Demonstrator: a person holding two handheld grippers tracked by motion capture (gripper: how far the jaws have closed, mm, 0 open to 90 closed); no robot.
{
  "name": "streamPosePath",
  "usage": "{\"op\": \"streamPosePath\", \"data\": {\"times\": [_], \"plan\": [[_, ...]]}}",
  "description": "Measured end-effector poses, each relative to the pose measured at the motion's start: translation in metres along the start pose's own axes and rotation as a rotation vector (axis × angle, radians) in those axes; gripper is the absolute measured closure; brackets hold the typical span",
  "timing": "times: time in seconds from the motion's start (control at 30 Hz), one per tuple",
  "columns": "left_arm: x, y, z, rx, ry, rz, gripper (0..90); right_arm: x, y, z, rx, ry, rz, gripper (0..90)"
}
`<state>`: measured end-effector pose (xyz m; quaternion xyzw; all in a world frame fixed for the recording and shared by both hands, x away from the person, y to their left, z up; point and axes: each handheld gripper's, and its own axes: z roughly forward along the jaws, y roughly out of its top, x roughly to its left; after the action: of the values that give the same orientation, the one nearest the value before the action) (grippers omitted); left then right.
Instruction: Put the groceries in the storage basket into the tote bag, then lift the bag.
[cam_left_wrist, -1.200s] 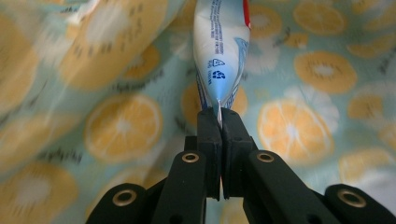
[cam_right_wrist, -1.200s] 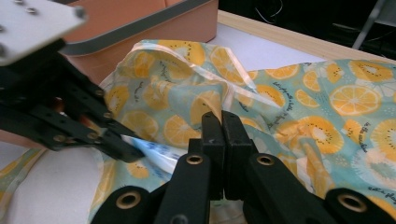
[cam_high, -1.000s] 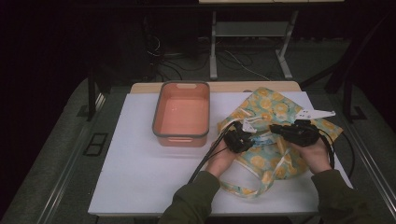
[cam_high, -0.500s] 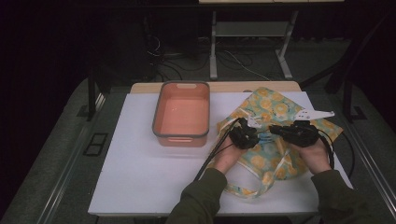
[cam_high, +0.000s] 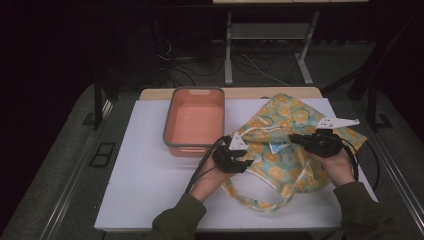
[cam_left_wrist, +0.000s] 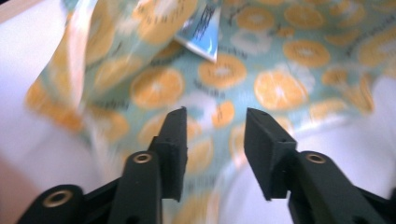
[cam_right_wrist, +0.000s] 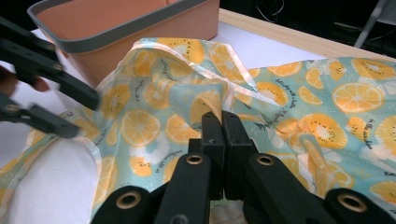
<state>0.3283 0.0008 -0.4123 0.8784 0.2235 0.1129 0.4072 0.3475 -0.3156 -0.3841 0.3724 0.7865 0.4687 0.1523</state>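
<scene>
A big white table (cam_high: 150, 190) stands in a dark room, and a person sits at its near side with a gripper in each hand. An orange tub (cam_high: 195, 122) with a grey rim sits near the middle of the table, toward the far edge. Just to the right of the tub lies a cloth bag (cam_high: 290, 150), blue-green with orange slices printed all over it. It is crumpled and spread flat on the right half of the table, and one strap (cam_high: 260, 202) loops toward the person.

The right gripper (cam_right_wrist: 222, 126) has its jaws pressed tight together on a fold of the bag and lifts that fold up a little. The left gripper (cam_left_wrist: 214, 135) is at the bag's left edge, close to the tub. Its jaws have just been opening and now stand apart with a gap between them. Nothing is caught in them; the cloth lies just past their tips.

A small white and blue tag (cam_left_wrist: 201, 33) is sewn on the bag.
</scene>
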Motion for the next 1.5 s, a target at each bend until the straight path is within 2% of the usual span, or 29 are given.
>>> {"op": "streamPosePath", "data": {"times": [0.07, 0.13, 0.23, 0.37, 0.5, 0.53, 0.67, 0.73, 0.83, 0.87, 1.03, 1.1, 1.2, 1.33, 1.4, 1.5], "plan": [[-0.001, -0.011, -0.008, 0.014, 0.028, 0.006, 51.7, 0.0, 0.0, 0.0, 0.001, 0.001, 0.0, 89.2], [0.001, -0.021, -0.011, 0.025, 0.044, -0.006, 49.2, 0.001, 0.0, 0.001, 0.003, 0.001, -0.002, 89.2], [0.003, -0.033, -0.01, 0.049, 0.046, -0.029, 45.1, 0.001, -0.001, 0.001, 0.008, 0.004, -0.001, 89.2], [0.005, -0.037, 0.0, 0.082, 0.052, -0.027, 40.8, 0.002, -0.002, 0.001, 0.009, 0.005, -0.003, 89.2], [0.009, -0.041, 0.01, 0.108, 0.05, -0.045, 41.3, 0.002, -0.002, 0.002, 0.011, 0.007, -0.004, 89.2], [0.01, -0.041, 0.01, 0.099, 0.045, -0.057, 41.6, 0.002, -0.002, 0.002, 0.011, 0.008, -0.005, 89.3], [0.011, -0.041, 0.011, 0.083, 0.037, -0.064, 52.3, 0.003, -0.003, 0.003, 0.015, 0.01, -0.009, 89.2], [0.011, -0.041, 0.011, 0.077, 0.03, -0.068, 68.6, 0.004, -0.003, 0.004, 0.021, 0.013, -0.012, 89.2], [0.012, -0.041, 0.012, 0.069, 0.017, -0.079, 85.6, 0.007, -0.005, 0.004, 0.031, 0.028, -0.015, 89.2], [0.012, -0.041, 0.013, 0.07, 0.016, -0.085, 88.2, 0.008, -0.006, 0.003, 0.037, 0.034, -0.019, 89.2], [0.015, -0.042, 0.013, 0.064, -0.003, -0.117, 88.8, 0.021, -0.015, 0.001, 0.099, 0.081, -0.038, 87.9], [0.015, -0.042, 0.013, 0.064, -0.003, -0.114, 88.8, 0.026, -0.017, -0.002, 0.107, 0.074, -0.037, 77.5], [0.015, -0.042, 0.012, 0.066, -0.003, -0.117, 88.9, 0.038, -0.017, -0.011, 0.099, 0.078, -0.049, 67.8], [0.017, -0.042, 0.012, 0.063, -0.01, -0.124, 88.9, 0.062, -0.023, -0.02, 0.102, 0.127, -0.087, 60.2], [0.017, -0.042, 0.012, 0.062, -0.015, -0.135, 88.9, 0.071, -0.031, -0.017, 0.149, 0.145, -0.109, 56.9], [0.017, -0.042, 0.012, 0.059, -0.014, -0.146, 89.0, 0.078, -0.048, -0.008, 0.231, 0.138, -0.142, 49.1]]}}
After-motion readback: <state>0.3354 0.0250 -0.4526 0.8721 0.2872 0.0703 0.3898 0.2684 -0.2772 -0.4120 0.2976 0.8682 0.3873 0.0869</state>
